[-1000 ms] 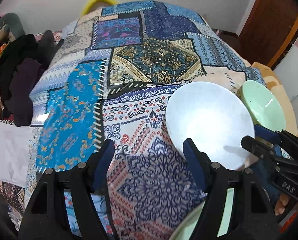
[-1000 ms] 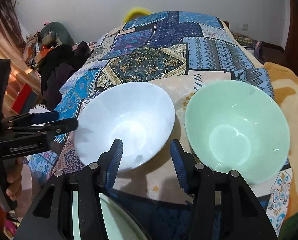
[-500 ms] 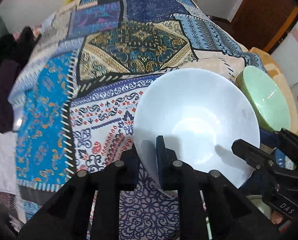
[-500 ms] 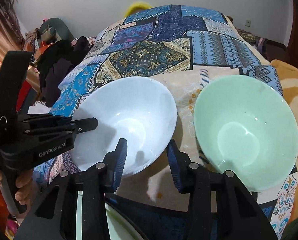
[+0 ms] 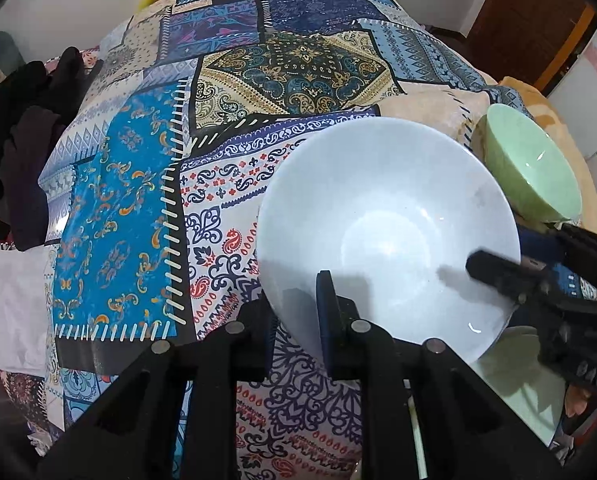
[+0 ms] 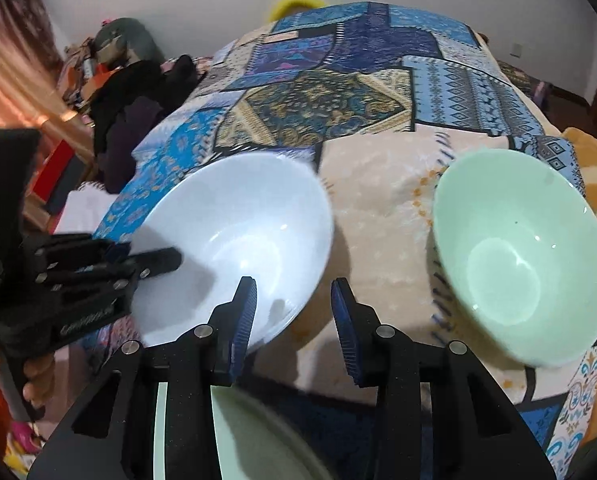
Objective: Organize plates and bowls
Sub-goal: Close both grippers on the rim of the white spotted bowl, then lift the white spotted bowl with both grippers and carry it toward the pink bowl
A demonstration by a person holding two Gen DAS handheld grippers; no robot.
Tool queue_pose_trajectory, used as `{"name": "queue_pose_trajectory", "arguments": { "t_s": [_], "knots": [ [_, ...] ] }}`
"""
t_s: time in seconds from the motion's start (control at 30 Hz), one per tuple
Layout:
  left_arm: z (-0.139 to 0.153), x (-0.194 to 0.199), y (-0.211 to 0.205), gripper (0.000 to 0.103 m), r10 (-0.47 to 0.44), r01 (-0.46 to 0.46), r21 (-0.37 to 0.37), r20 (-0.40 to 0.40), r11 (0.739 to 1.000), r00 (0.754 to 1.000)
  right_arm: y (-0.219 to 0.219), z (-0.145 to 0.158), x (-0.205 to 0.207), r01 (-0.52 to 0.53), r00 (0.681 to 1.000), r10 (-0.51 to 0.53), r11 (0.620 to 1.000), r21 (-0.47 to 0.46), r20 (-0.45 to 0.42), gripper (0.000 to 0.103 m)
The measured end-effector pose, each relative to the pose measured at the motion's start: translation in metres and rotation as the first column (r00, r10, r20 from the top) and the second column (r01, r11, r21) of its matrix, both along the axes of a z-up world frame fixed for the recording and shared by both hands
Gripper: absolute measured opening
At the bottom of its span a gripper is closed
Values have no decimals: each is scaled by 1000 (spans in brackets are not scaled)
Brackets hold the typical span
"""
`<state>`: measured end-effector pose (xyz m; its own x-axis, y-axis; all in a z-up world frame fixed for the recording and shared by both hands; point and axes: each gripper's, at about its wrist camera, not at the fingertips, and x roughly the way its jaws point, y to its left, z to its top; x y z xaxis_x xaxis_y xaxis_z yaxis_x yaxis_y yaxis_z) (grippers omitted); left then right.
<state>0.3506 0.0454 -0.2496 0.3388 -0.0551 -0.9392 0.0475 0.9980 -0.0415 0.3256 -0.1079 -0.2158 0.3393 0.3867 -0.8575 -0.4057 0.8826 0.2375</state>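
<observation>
Left wrist view: the rim of the white bowl (image 5: 386, 232) is pinched tight by the left gripper (image 5: 296, 320), one finger inside and one outside, likely so it can be lifted and stacked. Just right of it on the quilt (image 5: 138, 200), the green bowl (image 5: 534, 164) is left alone. At the right, the right gripper (image 6: 294, 312) is held partly open with nothing gripped, above a green plate (image 6: 250, 436), perhaps ready to help.
</observation>
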Motion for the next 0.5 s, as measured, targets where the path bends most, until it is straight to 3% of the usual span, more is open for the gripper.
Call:
{"name": "queue_pose_trajectory", "arguments": {
  "t_s": [0.07, 0.1, 0.13, 0.2, 0.5],
  "knots": [
    [1, 1, 0, 18, 1, -1, 0, 10, 1000, 1000, 1, -2, 6, 3, 1000, -3, 1000, -10, 2, 36],
    [1, 1, 0, 18, 1, -1, 2, 14, 1000, 1000, 1, -2, 7, 1, 1000, -1, 1000, -12, 3, 32],
    [1, 1, 0, 18, 1, -1, 3, 18, 1000, 1000, 2, -3, 9, -4, 1000, 4, 1000, -16, 0, 22],
    [0, 2, 0, 18, 2, -2, 4, 21, 1000, 1000, 3, -5, 8, -13, 1000, 13, 1000, 4, -12, 16],
    [5, 0, -2, 18, -1, 1, 2, 32, 1000, 999, 3, 8, 1, 3, 1000, -3, 1000, -18, 23, 15]
  ]
}}
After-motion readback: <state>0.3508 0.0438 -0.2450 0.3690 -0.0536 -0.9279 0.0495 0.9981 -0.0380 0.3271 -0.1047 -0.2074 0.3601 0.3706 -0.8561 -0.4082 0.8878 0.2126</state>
